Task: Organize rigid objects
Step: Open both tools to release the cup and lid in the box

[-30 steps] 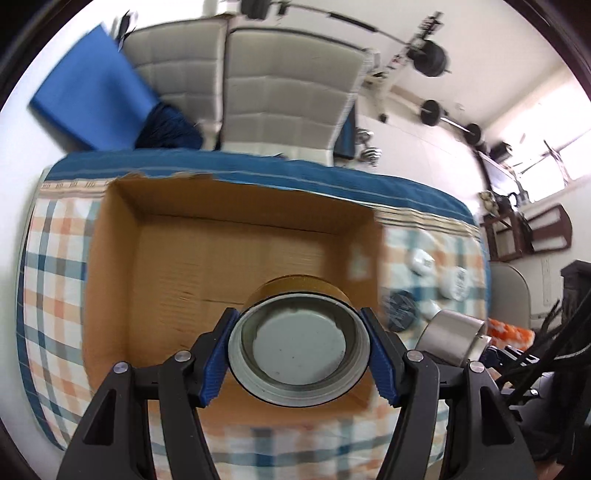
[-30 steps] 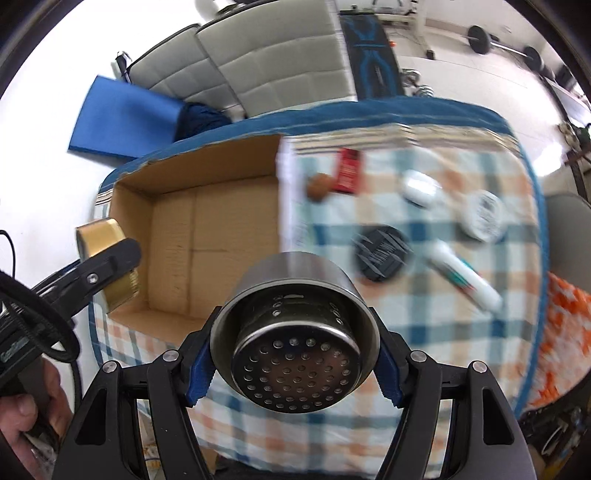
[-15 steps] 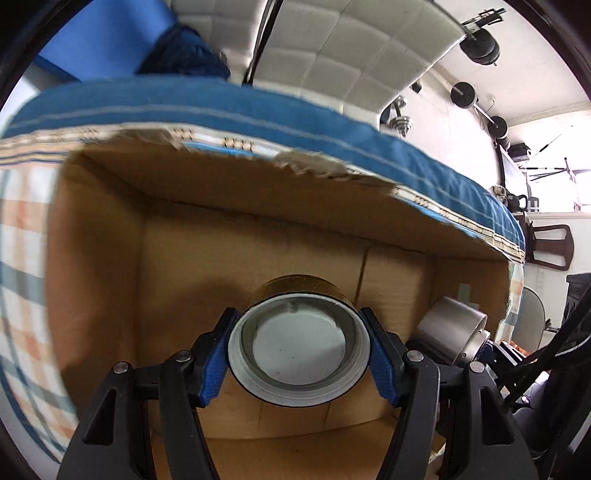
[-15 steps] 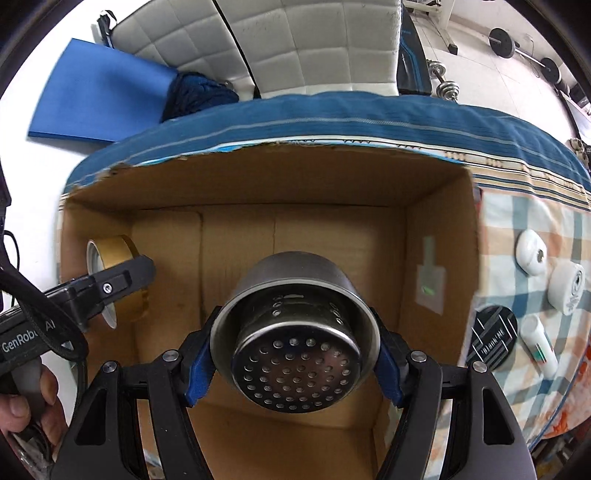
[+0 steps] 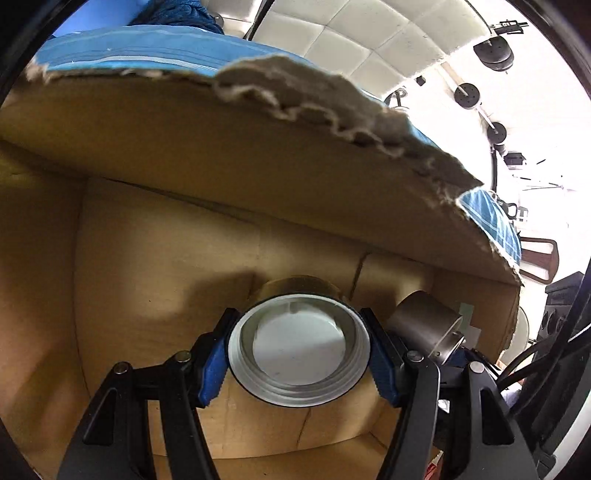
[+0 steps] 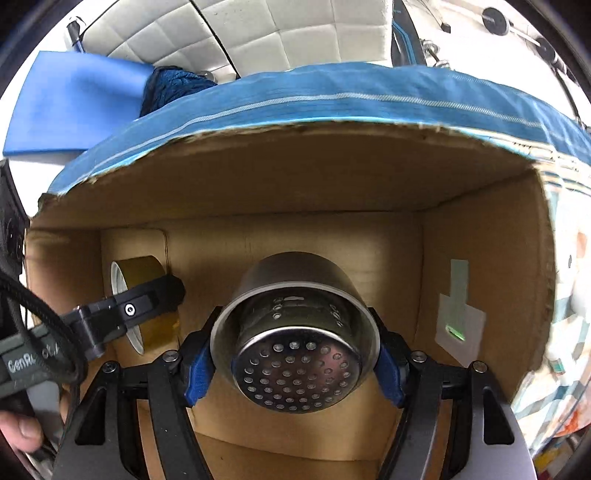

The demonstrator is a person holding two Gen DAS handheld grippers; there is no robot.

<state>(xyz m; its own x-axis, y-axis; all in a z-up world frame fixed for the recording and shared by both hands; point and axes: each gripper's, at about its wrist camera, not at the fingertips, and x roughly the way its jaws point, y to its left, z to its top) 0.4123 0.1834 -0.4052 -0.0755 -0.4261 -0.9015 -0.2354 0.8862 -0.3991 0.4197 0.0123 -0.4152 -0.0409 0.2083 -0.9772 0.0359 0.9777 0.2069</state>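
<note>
My left gripper [image 5: 298, 356] is shut on a roll of brown tape [image 5: 298, 349] with a white core, held low inside the open cardboard box [image 5: 207, 192]. My right gripper [image 6: 293, 363] is shut on a steel perforated cup [image 6: 295, 343], also down inside the box [image 6: 295, 184]. In the right wrist view the tape roll [image 6: 142, 299] and the left gripper's finger [image 6: 125, 314] sit at the box's left side. In the left wrist view the steel cup [image 5: 424, 325] is just right of the tape.
The box stands on a checked cloth with a blue border [image 6: 332, 96]. A white label [image 6: 458, 321] is stuck on the box's right inner wall. Small items lie on the cloth right of the box [image 6: 569, 295]. A white padded sofa [image 6: 288, 33] is behind.
Both grippers have moved forward and down, from above the table into the box, each still holding its object. The box walls now fill both views.
</note>
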